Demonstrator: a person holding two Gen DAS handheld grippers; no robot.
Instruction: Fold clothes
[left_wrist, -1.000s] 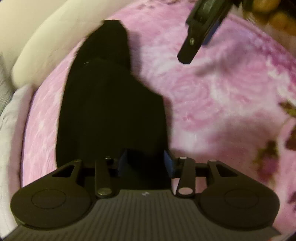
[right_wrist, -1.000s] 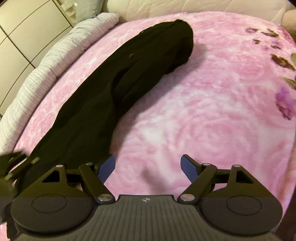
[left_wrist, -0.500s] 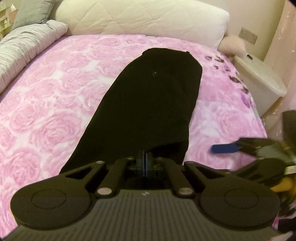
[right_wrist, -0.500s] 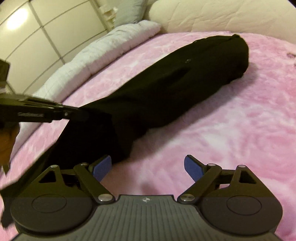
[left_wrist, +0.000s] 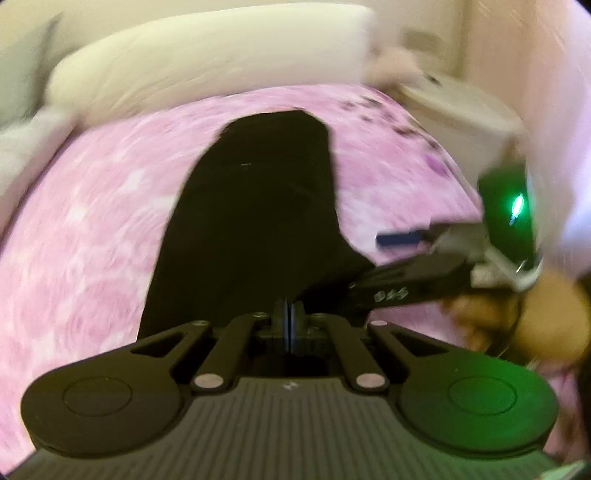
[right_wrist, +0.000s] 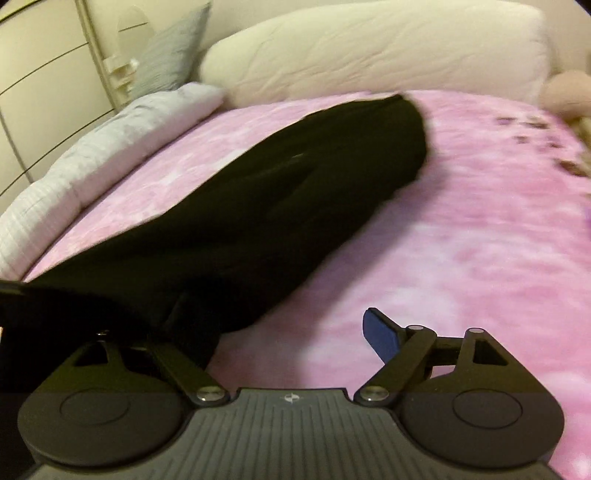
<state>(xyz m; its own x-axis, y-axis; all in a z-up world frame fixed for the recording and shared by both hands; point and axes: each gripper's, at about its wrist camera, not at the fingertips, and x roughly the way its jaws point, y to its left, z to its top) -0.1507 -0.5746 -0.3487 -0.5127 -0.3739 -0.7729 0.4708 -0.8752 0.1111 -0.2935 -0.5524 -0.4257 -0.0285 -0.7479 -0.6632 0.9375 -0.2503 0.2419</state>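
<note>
Trousers (left_wrist: 258, 206) lay stretched ahead on the bed (left_wrist: 81, 236), their near end pinched in the closed left gripper (left_wrist: 287, 314), beside the wide-open, empty right gripper (right_wrist: 291, 332).

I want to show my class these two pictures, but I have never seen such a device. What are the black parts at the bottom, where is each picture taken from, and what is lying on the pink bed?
No robot here: a person holds a two-finger tool in each hand, each with a camera looking forward along its fingers. The black plates at the bottom belong to the tool itself. In the left tool's view, the left tongs are shut on the near end of a long black garment lying on the pink bedspread. The right tool, held by a hand, reaches in from the side. In the right tool's view, the right tongs are open beside the garment's edge. A cream pillow lies behind.
</note>
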